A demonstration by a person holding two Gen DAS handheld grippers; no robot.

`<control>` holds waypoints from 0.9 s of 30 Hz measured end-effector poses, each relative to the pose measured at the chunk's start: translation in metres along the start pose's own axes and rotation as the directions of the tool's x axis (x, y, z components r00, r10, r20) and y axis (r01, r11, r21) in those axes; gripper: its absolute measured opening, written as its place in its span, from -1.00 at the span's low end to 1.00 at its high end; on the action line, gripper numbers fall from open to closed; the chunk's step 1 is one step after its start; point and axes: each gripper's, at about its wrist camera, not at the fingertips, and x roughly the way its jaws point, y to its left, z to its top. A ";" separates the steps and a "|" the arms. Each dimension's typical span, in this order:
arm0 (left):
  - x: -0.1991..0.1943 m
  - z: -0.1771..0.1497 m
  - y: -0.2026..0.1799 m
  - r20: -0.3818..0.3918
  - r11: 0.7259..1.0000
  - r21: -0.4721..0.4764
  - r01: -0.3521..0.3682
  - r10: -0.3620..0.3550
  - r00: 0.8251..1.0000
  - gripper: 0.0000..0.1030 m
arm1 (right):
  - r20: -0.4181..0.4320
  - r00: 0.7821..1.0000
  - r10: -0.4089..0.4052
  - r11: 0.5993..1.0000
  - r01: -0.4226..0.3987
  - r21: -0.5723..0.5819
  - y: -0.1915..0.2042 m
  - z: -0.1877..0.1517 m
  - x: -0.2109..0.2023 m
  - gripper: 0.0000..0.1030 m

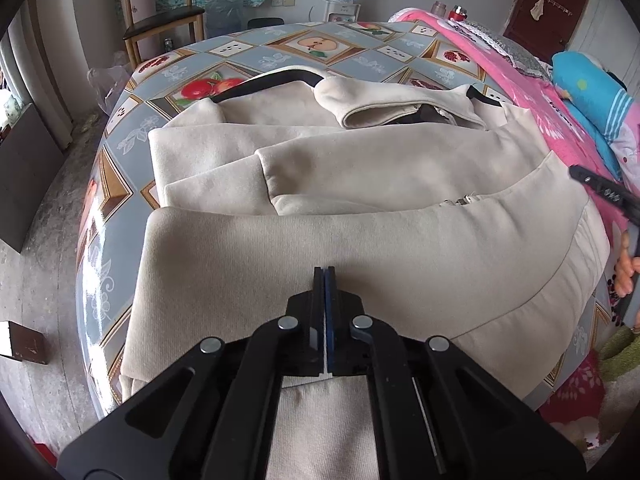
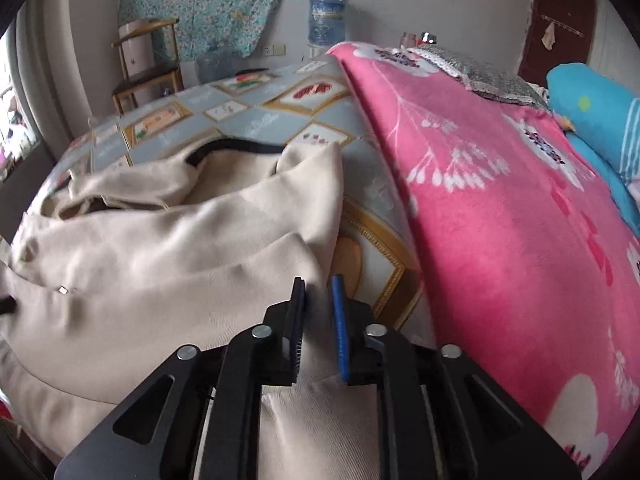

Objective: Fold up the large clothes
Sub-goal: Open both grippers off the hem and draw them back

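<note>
Left claw pinched flat on the cream fleece jacket; right claw slightly agape, gripping nothing; pinch the jacket's hem squarely before lifting.

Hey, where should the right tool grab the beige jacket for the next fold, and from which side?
Probably the near right edge of the jacket, where the right tool now stands with a gap between its pads. Come from the pink blanket side, sliding inward: there the cloth ends in a free edge on the tablecloth, thin enough to pinch. The thicker collar end lies far off.
</note>
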 end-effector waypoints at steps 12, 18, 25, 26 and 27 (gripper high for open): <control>-0.004 0.001 0.001 0.015 1.000 0.029 0.005 -0.005 1.000 -0.96 | -0.182 0.952 0.245 0.943 -0.278 -0.185 0.110 -0.044 0.002 -0.14; -0.046 0.001 -0.004 0.080 0.995 0.057 0.076 -0.080 0.994 -0.92 | -0.167 0.956 0.242 0.948 -0.270 -0.170 0.110 -0.034 -0.014 -0.14; -0.040 -0.032 -0.038 -0.043 0.984 0.108 0.141 -0.138 0.990 -0.60 | -0.198 0.935 0.295 0.913 -0.337 -0.229 0.121 -0.059 -0.049 -0.13; -0.034 -0.038 -0.040 -0.060 0.986 0.108 0.126 -0.120 0.991 -0.59 | -0.221 0.933 0.285 0.917 -0.333 -0.222 0.123 -0.066 -0.043 -0.13; -0.025 -0.045 -0.039 -0.081 0.989 0.097 0.108 -0.100 0.992 -0.59 | -0.255 0.929 0.267 0.923 -0.323 -0.209 0.125 -0.076 -0.030 -0.13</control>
